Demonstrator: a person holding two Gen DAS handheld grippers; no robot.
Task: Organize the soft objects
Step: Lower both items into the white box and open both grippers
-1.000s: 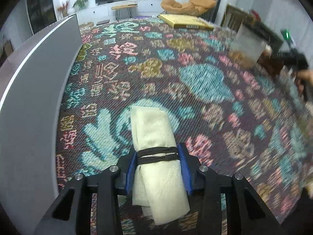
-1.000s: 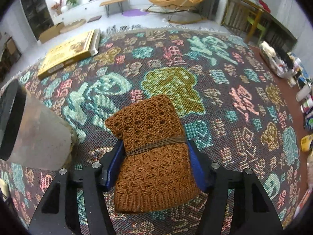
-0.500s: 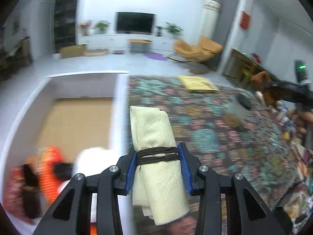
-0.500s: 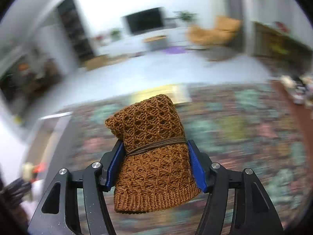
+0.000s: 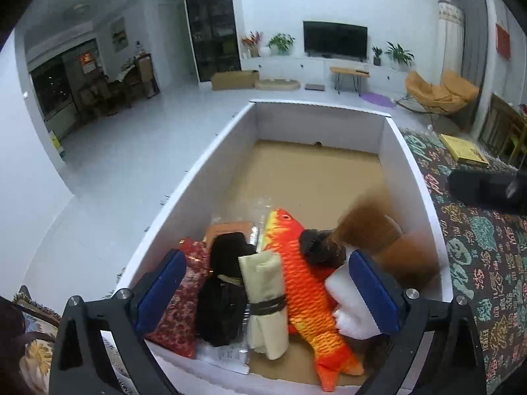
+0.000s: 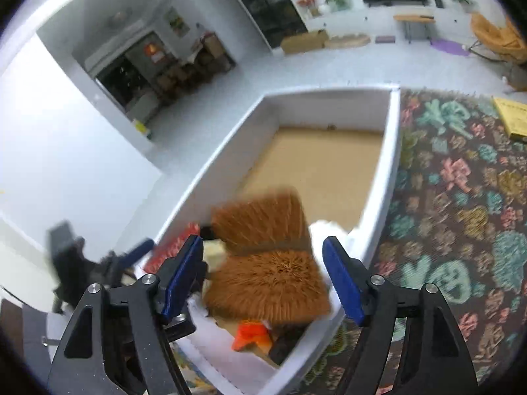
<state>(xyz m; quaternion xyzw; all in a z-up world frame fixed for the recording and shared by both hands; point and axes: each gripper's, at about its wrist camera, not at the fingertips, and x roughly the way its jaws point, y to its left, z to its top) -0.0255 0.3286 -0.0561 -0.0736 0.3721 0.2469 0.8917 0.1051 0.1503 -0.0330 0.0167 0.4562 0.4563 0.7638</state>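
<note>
As my left gripper (image 5: 266, 291) and right gripper (image 6: 263, 276) spread wide and empty, the cream roll (image 5: 265, 299) lay in the white box (image 5: 411, 171) and the brown knit bundle (image 6: 266, 260) dropped blurred beside it; both deliveries looked done.

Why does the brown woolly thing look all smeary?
Right wrist view: the brown knit bundle is streaked with motion blur, and so are the carpet and the left gripper at the side. Left wrist view: only that bundle smears; the orange fish toy and cream roll look sharp.
</note>
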